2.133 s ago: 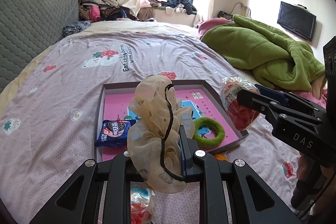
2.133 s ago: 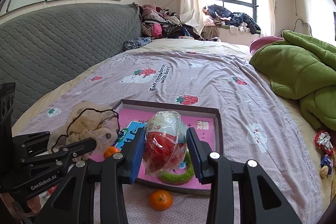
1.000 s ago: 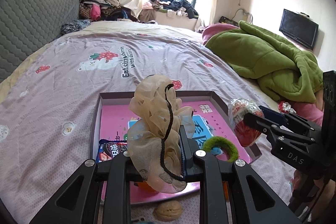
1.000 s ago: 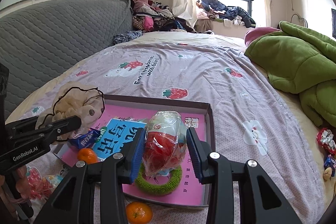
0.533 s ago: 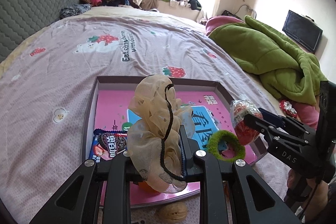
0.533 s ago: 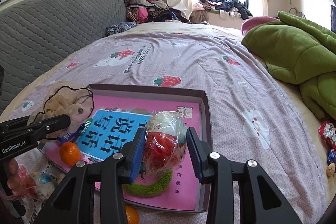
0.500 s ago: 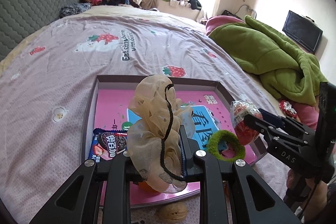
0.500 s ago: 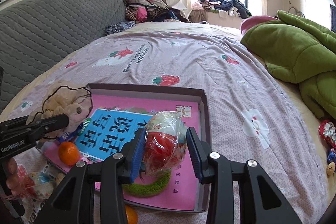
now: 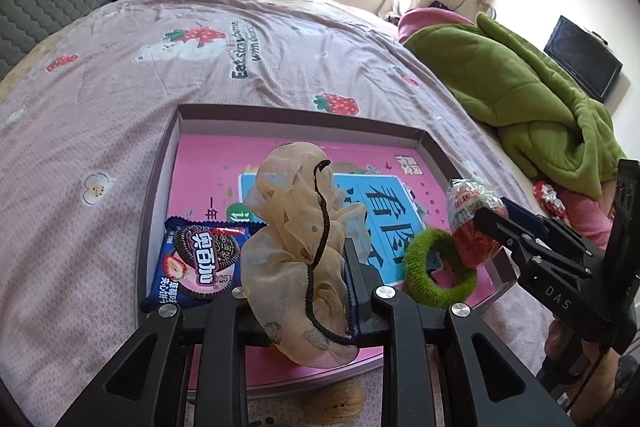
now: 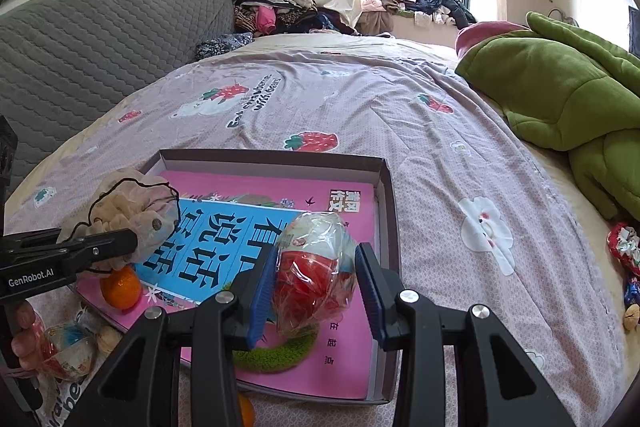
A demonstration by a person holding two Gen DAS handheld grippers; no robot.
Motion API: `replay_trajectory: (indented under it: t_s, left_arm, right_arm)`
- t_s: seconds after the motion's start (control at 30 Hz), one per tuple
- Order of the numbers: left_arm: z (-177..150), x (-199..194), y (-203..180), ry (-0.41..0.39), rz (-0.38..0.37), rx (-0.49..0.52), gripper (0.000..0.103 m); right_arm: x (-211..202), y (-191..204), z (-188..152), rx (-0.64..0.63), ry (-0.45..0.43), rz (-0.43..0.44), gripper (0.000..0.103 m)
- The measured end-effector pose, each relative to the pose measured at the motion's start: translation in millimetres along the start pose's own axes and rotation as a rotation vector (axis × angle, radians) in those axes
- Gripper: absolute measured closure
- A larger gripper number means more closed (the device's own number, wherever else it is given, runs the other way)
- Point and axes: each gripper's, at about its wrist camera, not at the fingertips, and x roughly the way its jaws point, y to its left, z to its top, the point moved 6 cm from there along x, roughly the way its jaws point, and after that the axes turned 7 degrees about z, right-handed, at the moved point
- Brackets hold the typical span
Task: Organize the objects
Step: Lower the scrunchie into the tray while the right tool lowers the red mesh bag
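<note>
Gripping left gripper (image 9: 298, 291): jaws beginning to part, beige scrunchie (image 9: 298, 247) bunched between them, lower centre of frame.
Right gripper (image 10: 316, 287): blue pads clamped on wrapped egg-shaped toy (image 10: 314, 269), above green hair tie (image 10: 276, 351).
Tray (image 10: 390, 227): centre, on bedspread (image 10: 360, 107); cookie packet (image 9: 196, 261) at its lower left, orange (image 10: 120, 287) inside.

Sheer gauzy scrunchie (image 9: 298, 251); crinkly glossy egg wrapper (image 10: 316, 267)

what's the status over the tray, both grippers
Left gripper jaws opening, beige gauze scrunchie between them. Right gripper shut on red-and-white wrapped egg. Both over pink-lined tray; green fuzzy hair ring lies beneath.
</note>
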Motion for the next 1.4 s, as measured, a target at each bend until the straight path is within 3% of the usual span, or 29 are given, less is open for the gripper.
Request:
replay_trajectory:
  t_s: [0.3, 0.73, 0.93, 1.4]
  left_arm:
    - [-6.4, 9.1, -1.0, 0.052, -0.016, -0.006, 0.074]
    - [-6.0, 10.1, -3.8, 0.061, -0.016, 0.002, 0.071]
    - [-6.1, 8.7, -4.6, 0.060, -0.018, 0.001, 0.069]
    - [-7.4, 7.6, -4.3, 0.063, -0.017, 0.007, 0.068]
  right_arm:
    - [3.2, -0.8, -2.6, 0.006, 0.006, -0.001, 0.062]
    - [4.3, -7.0, -4.5, 0.015, 0.005, -0.024, 0.062]
    - [-1.4, -5.9, 0.4, -0.005, -0.049, -0.044, 0.062]
    - [9.1, -16.6, -4.5, -0.015, -0.018, -0.104, 0.062]
